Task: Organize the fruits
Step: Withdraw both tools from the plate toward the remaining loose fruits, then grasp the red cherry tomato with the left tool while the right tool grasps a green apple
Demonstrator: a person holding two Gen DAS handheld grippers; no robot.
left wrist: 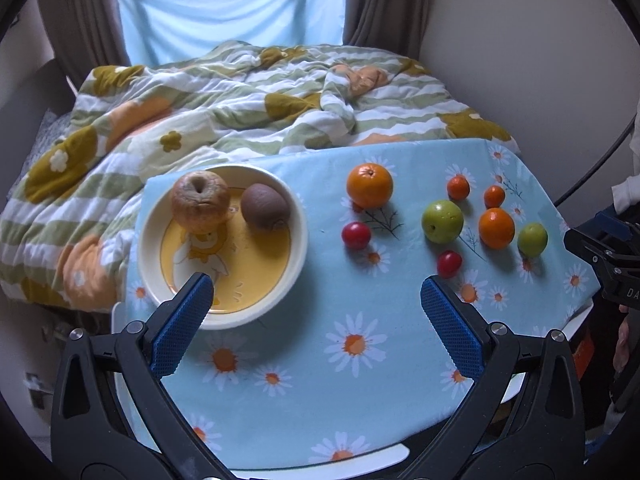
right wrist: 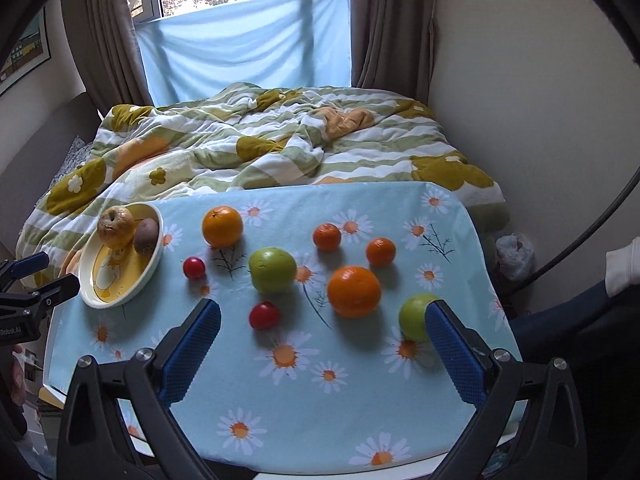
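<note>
- Both grippers, left [left wrist: 316, 292] and right [right wrist: 322, 320], hover with fingers spread, empty.
- Loose fruit lies on the daisy-print table [right wrist: 320, 400]; we centre the small red tomato [right wrist: 264, 315] between the fingers, then carry it to the cream-rimmed yellow bowl [right wrist: 154, 264].

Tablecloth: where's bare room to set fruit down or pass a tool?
Free: the near strip of tablecloth between both open tools and the fruit, and the yellow middle of the plate in front of the apple and kiwi. Crowded: the right half, around the green apple and oranges.
</note>
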